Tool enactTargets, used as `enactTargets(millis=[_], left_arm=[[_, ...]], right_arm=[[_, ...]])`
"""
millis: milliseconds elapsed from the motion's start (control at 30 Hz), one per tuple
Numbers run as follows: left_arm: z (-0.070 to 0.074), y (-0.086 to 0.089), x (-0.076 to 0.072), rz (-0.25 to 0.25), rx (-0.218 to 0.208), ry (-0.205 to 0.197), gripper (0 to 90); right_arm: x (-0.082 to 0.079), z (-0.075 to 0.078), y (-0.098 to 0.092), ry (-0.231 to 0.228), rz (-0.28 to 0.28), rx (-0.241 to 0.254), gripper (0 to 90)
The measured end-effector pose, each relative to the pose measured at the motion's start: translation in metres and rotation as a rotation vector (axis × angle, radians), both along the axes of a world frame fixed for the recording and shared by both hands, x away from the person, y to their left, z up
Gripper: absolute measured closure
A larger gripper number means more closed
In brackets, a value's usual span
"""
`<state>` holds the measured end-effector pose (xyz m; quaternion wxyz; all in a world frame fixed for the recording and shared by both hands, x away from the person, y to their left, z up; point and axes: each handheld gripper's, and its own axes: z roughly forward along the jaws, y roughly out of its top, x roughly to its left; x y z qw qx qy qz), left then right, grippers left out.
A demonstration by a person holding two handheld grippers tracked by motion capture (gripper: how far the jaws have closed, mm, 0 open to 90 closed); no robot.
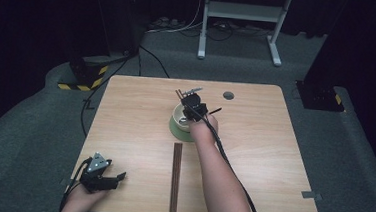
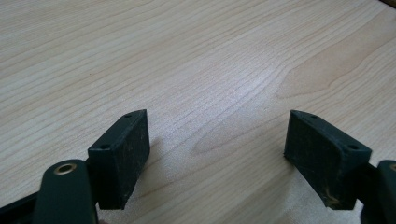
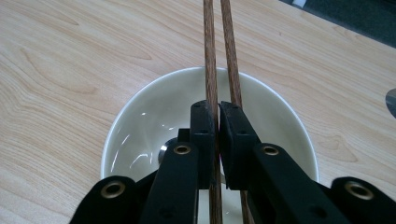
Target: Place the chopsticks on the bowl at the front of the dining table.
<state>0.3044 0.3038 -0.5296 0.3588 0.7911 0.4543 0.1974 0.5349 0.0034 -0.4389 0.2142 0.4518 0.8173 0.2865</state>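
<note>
1. Now, your table (image 1: 125, 116) is pale wood grain with rounded corners, a small round grey disc (image 1: 228, 95) set near its far edge, standing on grey carpet in a dark room
2. Across the floor beyond, you have a white frame stand (image 1: 242, 19), loose cables, and a yellow-black striped base (image 1: 85, 76) at the far left
3. Your right gripper (image 3: 218, 122) is clamped on one chopstick of the pair (image 3: 219, 42), over the pale bowl (image 3: 135, 116) near the table's middle
4. Your left gripper (image 2: 217, 140) rests by the near left edge, jaws apart, nothing between
5. Another dark chopstick pair (image 1: 175, 178) lies straight toward the near edge; wide bare wood lies left and right of it
</note>
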Motion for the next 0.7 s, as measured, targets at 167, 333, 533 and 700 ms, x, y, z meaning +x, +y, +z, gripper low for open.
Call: enactTargets(millis=[167, 333, 533, 700], left_arm=[[-0.0003, -0.0002, 0.0001, 0.0, -0.007, -0.003, 22.3], [-0.0002, 0.0, 0.0001, -0.002, -0.005, -0.001, 22.3], [-0.0001, -0.0001, 0.0009, -0.003, -0.004, 0.0, 22.3], [-0.0001, -0.0001, 0.0011, -0.004, -0.003, 0.0, 22.3]], right_arm=[[0.0004, -0.0015, 0.0016, -0.001, 0.004, 0.0, 84.3], [0.0022, -0.0036, 0.0009, 0.001, -0.006, -0.005, 84.3], [0.0013, -0.0046, 0.0025, -0.002, 0.002, -0.003, 84.2], [0.0007, -0.0038, 0.0027, -0.005, 0.008, 0.0, 80.4]])
